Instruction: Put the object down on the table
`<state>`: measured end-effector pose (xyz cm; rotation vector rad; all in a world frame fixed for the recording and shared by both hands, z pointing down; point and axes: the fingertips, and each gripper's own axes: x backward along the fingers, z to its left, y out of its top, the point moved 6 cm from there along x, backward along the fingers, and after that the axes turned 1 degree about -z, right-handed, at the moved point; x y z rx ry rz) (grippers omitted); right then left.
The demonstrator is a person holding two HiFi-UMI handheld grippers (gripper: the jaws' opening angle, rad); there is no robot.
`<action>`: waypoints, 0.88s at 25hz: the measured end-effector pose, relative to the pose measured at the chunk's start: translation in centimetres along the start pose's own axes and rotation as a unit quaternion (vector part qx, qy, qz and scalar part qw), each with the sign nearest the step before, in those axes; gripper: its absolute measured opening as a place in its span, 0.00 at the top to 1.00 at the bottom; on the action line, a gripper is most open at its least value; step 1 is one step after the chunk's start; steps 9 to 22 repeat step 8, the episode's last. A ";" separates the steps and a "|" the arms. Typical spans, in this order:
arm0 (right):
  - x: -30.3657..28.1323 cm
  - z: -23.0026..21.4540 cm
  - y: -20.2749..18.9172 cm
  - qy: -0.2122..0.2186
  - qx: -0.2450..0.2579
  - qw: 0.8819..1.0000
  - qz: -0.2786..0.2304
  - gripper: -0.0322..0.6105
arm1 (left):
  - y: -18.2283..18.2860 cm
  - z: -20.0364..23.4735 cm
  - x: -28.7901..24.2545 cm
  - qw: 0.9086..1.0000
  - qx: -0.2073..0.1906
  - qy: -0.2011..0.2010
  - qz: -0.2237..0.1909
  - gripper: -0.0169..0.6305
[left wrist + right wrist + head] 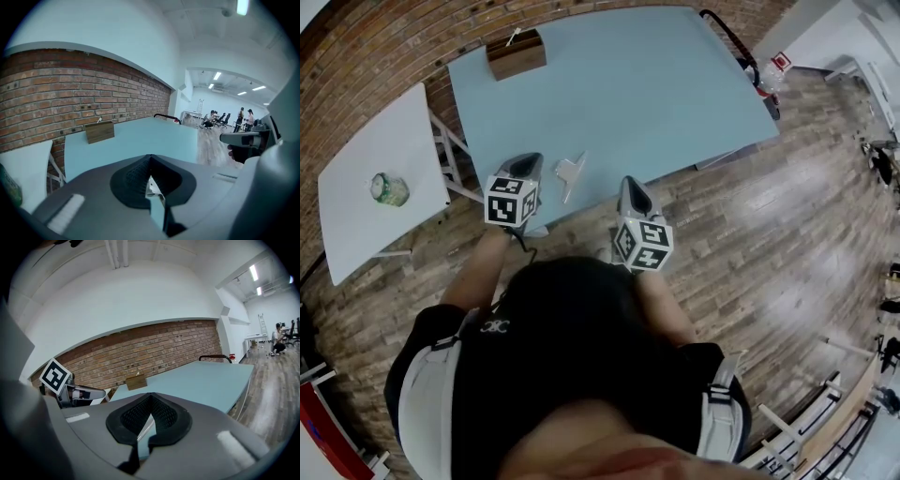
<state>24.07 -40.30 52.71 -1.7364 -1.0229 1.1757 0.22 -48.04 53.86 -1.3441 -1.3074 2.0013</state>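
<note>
A small pale grey object (570,172) lies on the light blue table (628,84) near its front edge, between my two grippers and touching neither. My left gripper (527,161) hovers just left of it with its jaws together (150,163). A small shiny piece (153,188) shows in the slit below them; I cannot tell what it is. My right gripper (630,184) is over the front edge to the object's right, and its jaws (149,400) are also shut with nothing between them.
A wooden box (516,53) stands at the table's far left corner. A white side table (356,202) to the left carries a green glass item (390,189). A black chair frame (727,33) is at the far right corner. People (243,117) are far down the room.
</note>
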 end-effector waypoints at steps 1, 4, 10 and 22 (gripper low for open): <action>0.0 0.2 -0.1 0.000 0.000 1.000 0.000 0.93 | -0.1 0.1 0.1 1.000 -0.001 -0.001 0.001 0.97; 0.3 1.0 -0.4 0.001 0.001 1.000 0.001 0.93 | -0.5 0.3 0.6 1.000 0.009 -0.008 0.006 0.97; 0.5 1.6 -0.9 -0.001 0.001 1.000 0.004 0.93 | -1.3 0.7 1.1 1.000 0.009 -0.013 0.017 0.97; 0.5 1.6 -0.9 -0.001 0.001 1.000 0.004 0.93 | -1.3 0.7 1.1 1.000 0.009 -0.013 0.017 0.97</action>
